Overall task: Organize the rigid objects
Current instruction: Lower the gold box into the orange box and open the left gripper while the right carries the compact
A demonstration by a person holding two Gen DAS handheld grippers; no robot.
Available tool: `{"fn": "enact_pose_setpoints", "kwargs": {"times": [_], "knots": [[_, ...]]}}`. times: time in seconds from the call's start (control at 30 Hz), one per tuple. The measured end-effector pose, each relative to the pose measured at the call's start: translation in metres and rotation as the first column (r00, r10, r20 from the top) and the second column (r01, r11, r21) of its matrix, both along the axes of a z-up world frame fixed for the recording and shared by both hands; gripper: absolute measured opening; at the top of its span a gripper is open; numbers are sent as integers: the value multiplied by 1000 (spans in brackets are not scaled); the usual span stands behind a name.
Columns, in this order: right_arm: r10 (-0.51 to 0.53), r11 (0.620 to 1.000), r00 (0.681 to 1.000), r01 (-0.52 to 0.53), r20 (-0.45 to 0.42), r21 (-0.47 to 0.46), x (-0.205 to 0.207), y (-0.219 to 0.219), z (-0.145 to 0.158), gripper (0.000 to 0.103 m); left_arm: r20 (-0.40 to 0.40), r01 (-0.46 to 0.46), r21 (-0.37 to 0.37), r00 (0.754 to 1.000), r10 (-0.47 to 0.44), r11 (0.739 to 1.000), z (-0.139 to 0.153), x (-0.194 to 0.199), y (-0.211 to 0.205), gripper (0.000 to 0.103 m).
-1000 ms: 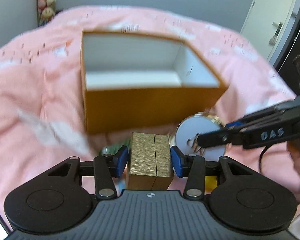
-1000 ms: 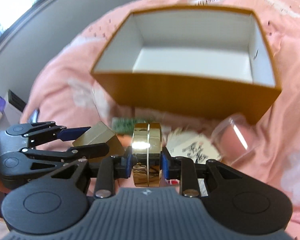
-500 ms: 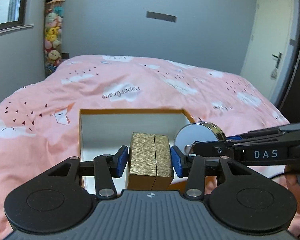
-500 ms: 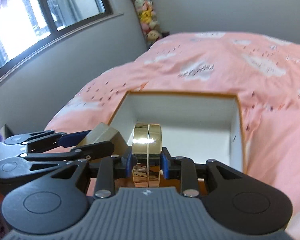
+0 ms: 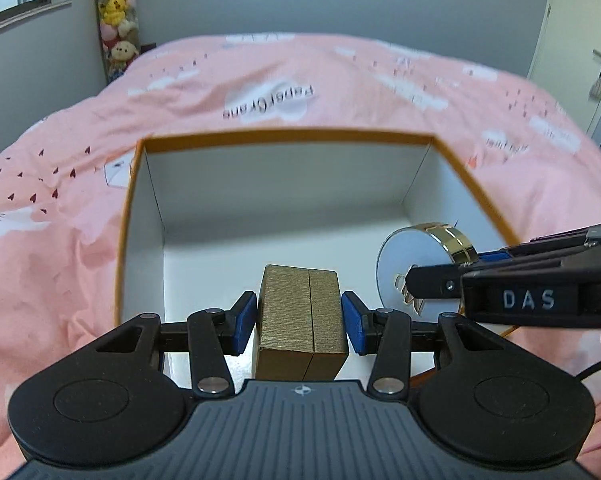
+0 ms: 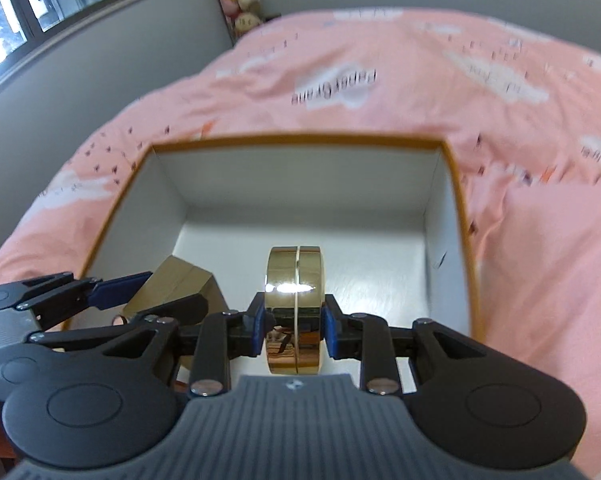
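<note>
An open cardboard box (image 5: 129,216) with an orange rim and white inside lies on the pink bed; it also shows in the right wrist view (image 6: 456,208). My left gripper (image 5: 300,322) is shut on a small gold rectangular box (image 5: 302,320) and holds it over the box's near left part. My right gripper (image 6: 294,326) is shut on a round gold tin (image 6: 294,300) held on edge over the box's inside. The tin's white face (image 5: 400,264) shows in the left wrist view, right of the gold box. The gold box also shows in the right wrist view (image 6: 176,286).
The pink duvet (image 5: 80,184) with cloud prints surrounds the cardboard box. A hanging column of plush toys (image 5: 116,20) is at the far left wall, with a window (image 6: 40,0) to the left. A white door (image 5: 580,40) stands at the far right.
Both grippers rose from the bed in front of the cardboard box, carrying their objects, and now hold them over its open inside. The views have tilted down into the box.
</note>
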State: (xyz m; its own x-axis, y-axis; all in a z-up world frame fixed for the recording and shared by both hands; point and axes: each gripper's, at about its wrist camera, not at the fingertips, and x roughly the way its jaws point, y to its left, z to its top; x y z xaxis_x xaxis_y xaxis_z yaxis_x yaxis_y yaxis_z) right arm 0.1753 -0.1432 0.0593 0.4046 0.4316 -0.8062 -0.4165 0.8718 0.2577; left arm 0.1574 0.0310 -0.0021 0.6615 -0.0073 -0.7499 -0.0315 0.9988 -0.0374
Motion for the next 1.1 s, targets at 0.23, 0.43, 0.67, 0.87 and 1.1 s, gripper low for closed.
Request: {"fn": "enact_pose_setpoints", "kwargs": {"times": [0.23,0.43,0.67,0.87,1.1], "knots": [[15,999,998,-17,-62,-33,7,10,-24,28,-94,8,52,996,-3,999,-12,13,1,53],[30,998,996,-34,-80,-46,11,16,-32,28,-155,10,64,988,0,998,-25,21,3,53],[41,997,994,-47,-102,-57,11,21,-37,28,-175,-2,61,985,12,998,-30,24,7,60],[25,998,993,-32,-114,-58,16,19,-39,28,-27,-1,15,1000,2,1000,-15,3,12,68],[5,998,989,-14,-146,-56,17,21,-46,28,151,-62,-48,986,68,997,13,-25,19,86]]}}
